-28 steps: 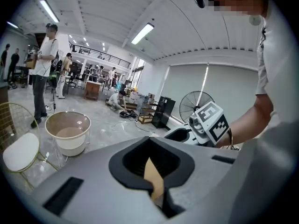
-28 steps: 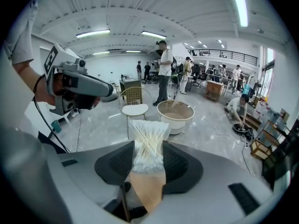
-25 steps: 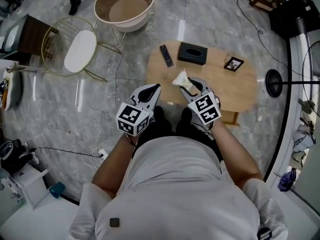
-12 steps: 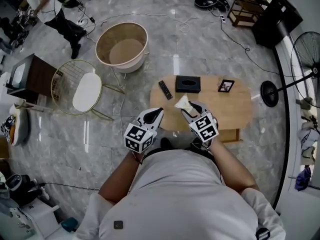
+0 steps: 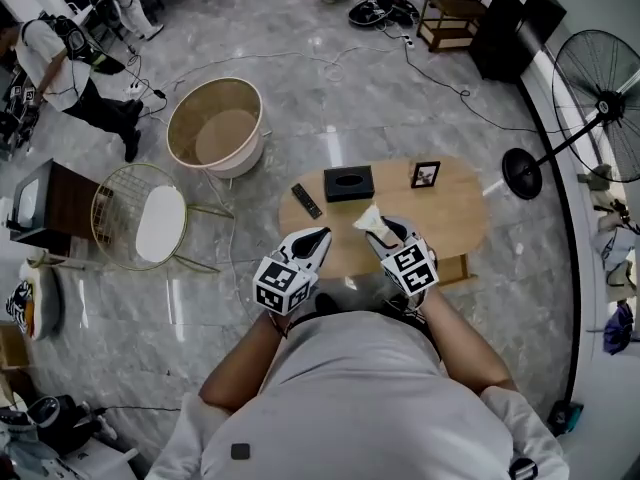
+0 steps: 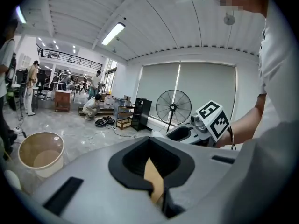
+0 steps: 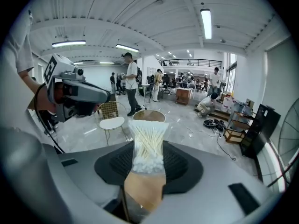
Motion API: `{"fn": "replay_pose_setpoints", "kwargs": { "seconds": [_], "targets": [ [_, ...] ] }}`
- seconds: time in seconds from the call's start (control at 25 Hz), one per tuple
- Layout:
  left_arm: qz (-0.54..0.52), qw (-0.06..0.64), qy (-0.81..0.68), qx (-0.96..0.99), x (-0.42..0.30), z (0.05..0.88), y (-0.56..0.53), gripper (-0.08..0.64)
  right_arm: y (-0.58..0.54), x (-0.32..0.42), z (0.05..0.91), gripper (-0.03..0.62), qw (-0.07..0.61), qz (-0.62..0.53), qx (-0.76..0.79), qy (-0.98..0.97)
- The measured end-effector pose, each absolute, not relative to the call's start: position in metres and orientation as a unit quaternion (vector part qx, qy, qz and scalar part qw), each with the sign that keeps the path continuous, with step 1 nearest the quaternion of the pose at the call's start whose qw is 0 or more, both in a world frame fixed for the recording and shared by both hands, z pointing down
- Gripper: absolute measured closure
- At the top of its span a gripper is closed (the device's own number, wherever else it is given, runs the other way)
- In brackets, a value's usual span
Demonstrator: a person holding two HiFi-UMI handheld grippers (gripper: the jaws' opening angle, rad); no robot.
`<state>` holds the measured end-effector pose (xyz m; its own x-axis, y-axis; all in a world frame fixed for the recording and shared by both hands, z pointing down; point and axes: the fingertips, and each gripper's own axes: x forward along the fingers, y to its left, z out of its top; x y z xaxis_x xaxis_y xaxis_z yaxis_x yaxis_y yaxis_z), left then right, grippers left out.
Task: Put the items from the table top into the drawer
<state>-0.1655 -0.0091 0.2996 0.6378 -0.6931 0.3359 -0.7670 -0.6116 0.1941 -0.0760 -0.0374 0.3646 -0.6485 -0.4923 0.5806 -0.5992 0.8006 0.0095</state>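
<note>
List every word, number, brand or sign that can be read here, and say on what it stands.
None can be read.
Cubes on left gripper and right gripper: square patterns only, no letters.
Picture frame, remote: too small to read.
Bag of cotton swabs: no print shows.

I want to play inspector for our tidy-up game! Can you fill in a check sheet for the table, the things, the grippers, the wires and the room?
Surface: oval wooden table, mostly bare.
Job's things: remote, black tissue box and picture frame sit on the table; bag of cotton swabs is in a gripper.
Clutter: nothing seen on the table.
Grippers: left gripper has its jaws together with nothing in them; right gripper is shut on the bag of cotton swabs.
Cables: a wire snakes over the floor beyond the table.
Surroundings: round tub, wire chair, standing fan, people far off.
</note>
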Motion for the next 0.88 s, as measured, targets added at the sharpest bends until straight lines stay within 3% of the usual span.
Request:
{"fn": "replay_pose_setpoints", "kwargs": {
  "seconds": [0.88],
  "targets": [
    [0.143,0.132,-0.299,0.934,0.121,0.314,-0.057,0.551,-0.053,0.211,0.380,0.407,0.273,0.132,0.401,-0.865]
  ]
}}
